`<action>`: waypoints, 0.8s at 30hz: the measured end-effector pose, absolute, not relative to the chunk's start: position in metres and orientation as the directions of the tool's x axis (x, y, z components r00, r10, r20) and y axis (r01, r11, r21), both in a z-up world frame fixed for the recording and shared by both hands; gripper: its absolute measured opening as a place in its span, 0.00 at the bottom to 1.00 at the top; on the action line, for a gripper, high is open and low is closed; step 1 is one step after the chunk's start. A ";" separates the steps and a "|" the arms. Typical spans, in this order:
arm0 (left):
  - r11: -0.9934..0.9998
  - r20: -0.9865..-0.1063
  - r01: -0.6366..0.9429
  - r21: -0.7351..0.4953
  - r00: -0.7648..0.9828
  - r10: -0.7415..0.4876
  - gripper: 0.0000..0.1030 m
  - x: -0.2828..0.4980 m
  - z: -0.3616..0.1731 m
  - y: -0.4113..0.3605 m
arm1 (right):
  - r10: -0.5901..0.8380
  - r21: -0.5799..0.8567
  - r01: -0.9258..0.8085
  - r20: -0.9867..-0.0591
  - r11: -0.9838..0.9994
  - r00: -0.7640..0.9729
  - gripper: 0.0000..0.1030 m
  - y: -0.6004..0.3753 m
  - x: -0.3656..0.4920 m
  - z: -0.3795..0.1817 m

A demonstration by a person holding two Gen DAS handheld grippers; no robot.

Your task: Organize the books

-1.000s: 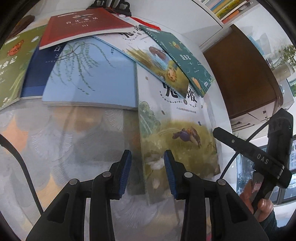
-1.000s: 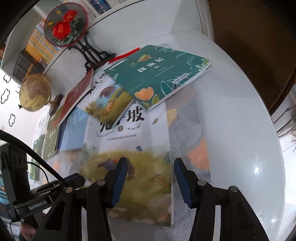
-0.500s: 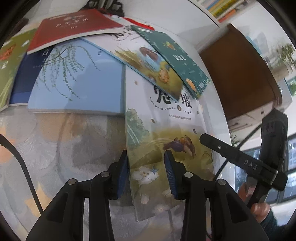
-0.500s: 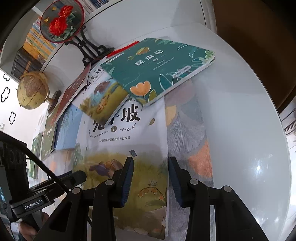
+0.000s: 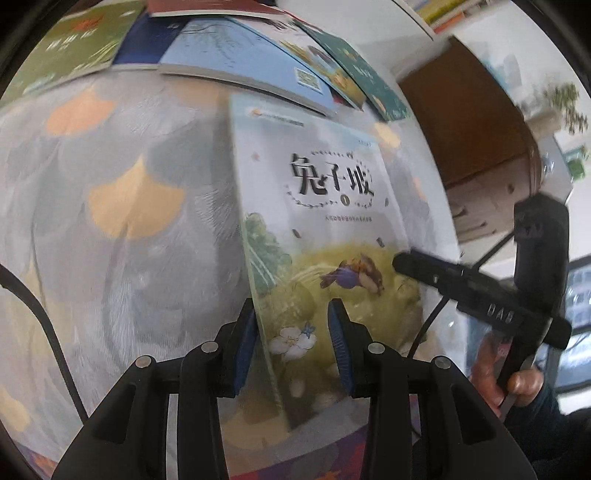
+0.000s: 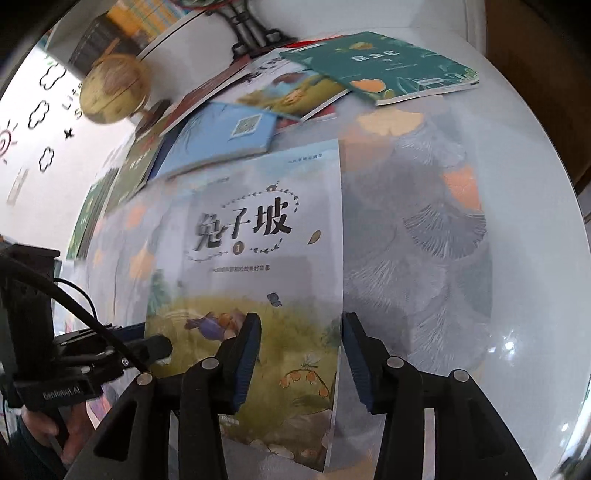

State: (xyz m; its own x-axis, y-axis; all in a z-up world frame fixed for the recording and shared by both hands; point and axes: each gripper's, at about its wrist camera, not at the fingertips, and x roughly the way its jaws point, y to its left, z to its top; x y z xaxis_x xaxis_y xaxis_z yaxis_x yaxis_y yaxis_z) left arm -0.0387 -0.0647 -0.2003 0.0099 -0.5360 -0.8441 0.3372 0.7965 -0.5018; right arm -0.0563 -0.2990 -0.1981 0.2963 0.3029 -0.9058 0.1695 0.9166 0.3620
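Note:
A pale picture book [image 5: 332, 206] [image 6: 258, 258] with a bird on its cover lies apart from the pile, near the table's front edge. My left gripper [image 5: 291, 343] straddles its left edge, jaws apart: one pad is over the cloth, the other over the cover. My right gripper [image 6: 301, 354] straddles the right edge the same way, and its jaws are opening. No pad squeezes the book. Each tool shows in the other's view, the right gripper [image 5: 480, 295] and the left gripper [image 6: 155, 345]. Whether the fingertips press down on the cover is hidden.
Behind lies an overlapping pile: a light blue book [image 5: 240, 55] [image 6: 221, 133], a teal book [image 6: 388, 70], a green book [image 5: 74, 48]. A globe [image 6: 114, 88] and a fan stand [image 6: 255, 33] are at the back. A brown cabinet [image 5: 472, 122] is at the right. A leaf-patterned cloth [image 6: 424, 240] covers the table.
The picture book has slid out from under the pile toward the front edge, along with both grippers. The right jaws narrowed, then widened a little.

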 end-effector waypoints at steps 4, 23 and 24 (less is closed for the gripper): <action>0.810 -0.865 0.366 -0.459 0.026 -0.502 0.33 -0.044 -0.200 -0.069 | 0.285 0.333 0.148 -0.919 0.931 0.274 0.41 -0.297 -0.070 -0.195; 0.750 -0.771 0.279 -0.600 0.051 -0.635 0.20 -0.047 -0.198 -0.081 | 0.425 0.506 0.236 -0.846 0.829 0.321 0.41 -0.310 -0.091 -0.203; 0.723 -0.737 0.234 -0.650 0.039 -0.675 0.20 -0.042 -0.200 -0.076 | 0.456 0.536 0.243 -0.831 0.808 0.318 0.41 -0.311 -0.092 -0.201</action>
State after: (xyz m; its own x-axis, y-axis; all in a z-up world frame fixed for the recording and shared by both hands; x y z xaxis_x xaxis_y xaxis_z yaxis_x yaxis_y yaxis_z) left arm -0.0425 -0.0760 -0.2002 0.0390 -0.6747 -0.7370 0.2343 0.7232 -0.6497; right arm -0.0920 -0.3107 -0.2015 0.3183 0.4558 -0.8312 0.2434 0.8081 0.5364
